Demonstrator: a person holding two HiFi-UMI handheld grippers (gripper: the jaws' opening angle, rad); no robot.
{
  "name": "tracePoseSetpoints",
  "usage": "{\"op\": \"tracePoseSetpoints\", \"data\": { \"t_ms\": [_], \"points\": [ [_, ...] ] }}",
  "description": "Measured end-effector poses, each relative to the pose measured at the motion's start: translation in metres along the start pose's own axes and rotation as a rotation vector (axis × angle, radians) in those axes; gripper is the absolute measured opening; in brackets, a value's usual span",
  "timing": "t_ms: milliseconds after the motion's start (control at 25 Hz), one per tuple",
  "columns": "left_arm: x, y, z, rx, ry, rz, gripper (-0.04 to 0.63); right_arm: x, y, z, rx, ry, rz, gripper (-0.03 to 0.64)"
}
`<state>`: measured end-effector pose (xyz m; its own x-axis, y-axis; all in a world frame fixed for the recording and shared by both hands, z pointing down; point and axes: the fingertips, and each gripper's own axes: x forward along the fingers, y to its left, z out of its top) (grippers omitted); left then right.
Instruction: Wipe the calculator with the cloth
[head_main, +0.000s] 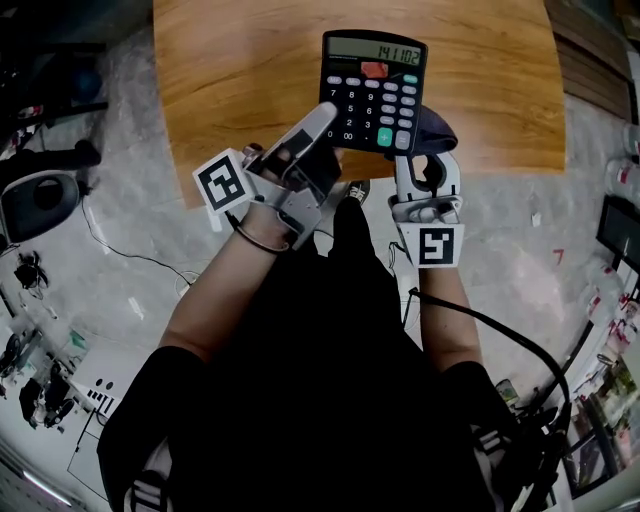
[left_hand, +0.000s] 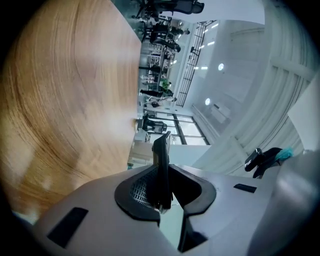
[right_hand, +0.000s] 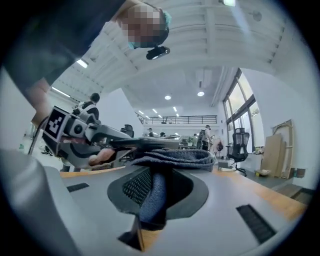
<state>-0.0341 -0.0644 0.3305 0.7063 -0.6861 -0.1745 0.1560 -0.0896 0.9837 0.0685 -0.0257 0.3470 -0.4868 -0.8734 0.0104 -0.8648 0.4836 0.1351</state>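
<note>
A black calculator (head_main: 373, 92) with a lit display is held up over the wooden table (head_main: 240, 70). My left gripper (head_main: 322, 128) is shut on its lower left corner. In the left gripper view the calculator (left_hand: 162, 165) stands edge-on between the jaws. My right gripper (head_main: 426, 165) is shut on a dark blue cloth (head_main: 438, 128) that peeks out from behind the calculator's lower right edge. In the right gripper view the cloth (right_hand: 172, 159) is pinched between the jaws, and its top is spread flat against the underside of the calculator (right_hand: 145, 143). The left gripper (right_hand: 75, 131) shows at the left of that view.
The table's near edge runs just below both grippers. Beneath them is the person's lap in dark clothing. A black cable (head_main: 500, 330) trails from the right gripper. Dark equipment (head_main: 40, 195) and cables lie on the grey floor at the left.
</note>
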Motion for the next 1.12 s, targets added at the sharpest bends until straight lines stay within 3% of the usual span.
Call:
{"op": "tracePoseSetpoints", "data": {
  "t_ms": [240,520,760,920,1120],
  "points": [
    [0.0,-0.001,-0.005,-0.079,0.044,-0.026,0.069,0.047,-0.032,0.002,-0.065,-0.043,-0.102,0.066],
    [0.002,-0.005,-0.005,-0.143,0.061,-0.049,0.069,0.094,-0.003,0.011,-0.043,-0.09,-0.066,0.066],
    [0.001,-0.01,-0.006,-0.149,0.024,-0.059,0.069,0.077,0.031,0.01,0.011,-0.088,0.026,0.066],
    [0.002,-0.007,-0.004,-0.144,0.008,-0.049,0.069,0.051,0.051,0.0,0.029,-0.032,0.088,0.066],
    [0.0,-0.003,-0.003,-0.14,0.003,-0.023,0.069,0.023,0.016,0.004,0.028,-0.022,0.005,0.066]
  ]
}}
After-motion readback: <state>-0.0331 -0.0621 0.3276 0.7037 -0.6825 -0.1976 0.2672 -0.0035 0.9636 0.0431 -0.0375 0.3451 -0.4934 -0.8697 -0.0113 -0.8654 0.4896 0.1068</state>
